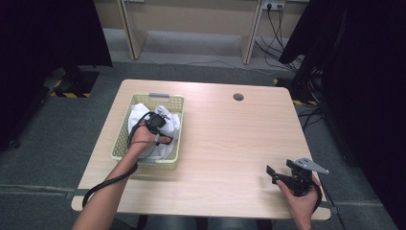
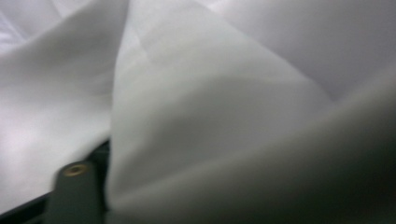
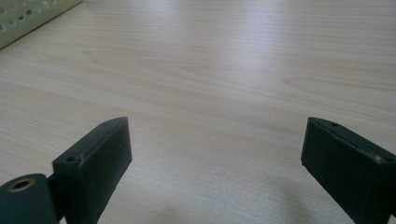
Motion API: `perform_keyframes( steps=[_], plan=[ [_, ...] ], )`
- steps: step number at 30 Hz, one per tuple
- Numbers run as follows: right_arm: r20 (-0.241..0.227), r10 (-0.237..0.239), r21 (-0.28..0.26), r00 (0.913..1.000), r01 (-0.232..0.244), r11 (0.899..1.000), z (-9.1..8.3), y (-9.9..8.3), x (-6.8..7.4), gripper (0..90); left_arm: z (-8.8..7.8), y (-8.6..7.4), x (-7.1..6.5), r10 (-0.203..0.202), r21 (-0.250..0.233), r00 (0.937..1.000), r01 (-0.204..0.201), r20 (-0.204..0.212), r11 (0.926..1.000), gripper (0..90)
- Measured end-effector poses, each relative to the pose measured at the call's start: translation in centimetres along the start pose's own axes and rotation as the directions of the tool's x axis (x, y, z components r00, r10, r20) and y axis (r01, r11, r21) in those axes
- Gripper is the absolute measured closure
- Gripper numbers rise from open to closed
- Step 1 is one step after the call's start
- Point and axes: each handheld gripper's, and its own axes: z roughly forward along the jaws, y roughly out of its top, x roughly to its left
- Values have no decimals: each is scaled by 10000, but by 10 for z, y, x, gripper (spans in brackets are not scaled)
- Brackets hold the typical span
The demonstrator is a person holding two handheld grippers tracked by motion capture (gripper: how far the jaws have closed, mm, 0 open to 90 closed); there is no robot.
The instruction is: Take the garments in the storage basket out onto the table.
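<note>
From my remote seat I read the table [image 1: 225, 143] as pale, matt wood-grain laminate. At about ten o'clock on it, the basket [image 1: 174, 103] looks like perforated yellow-green plastic. The white cloth [image 2: 210, 116] inside is soft, smooth and creased. The right gripper [image 3: 215, 154] has matt black jaws.

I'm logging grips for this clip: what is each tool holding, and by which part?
The left tool is down in the white cloth in the basket, a fold between its jaws; a firm grip cannot be told. The right tool holds nothing.

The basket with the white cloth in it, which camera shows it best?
The high view: it shows the whole basket holding the white cloth, with the left gripper reaching in. The right gripper view catches one corner. The left gripper view shows cloth up close.
</note>
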Motion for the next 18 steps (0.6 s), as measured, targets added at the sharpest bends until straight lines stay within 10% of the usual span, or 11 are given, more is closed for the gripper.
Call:
perform_keyframes(
  steps=[9, 18],
  plan=[
    [1, 13, 9, 10000, -13, 10000, 0, 0, 0, 91, -3, 1, -4, 373, -226, 9968, -390, -701, 9990, 592],
    [-12, 42, -31, 10000, -42, 10000, 0, 0, -1, 91, -7, -2, -4, 204, -966, 9937, -311, -1099, 9948, 705]
  ],
)
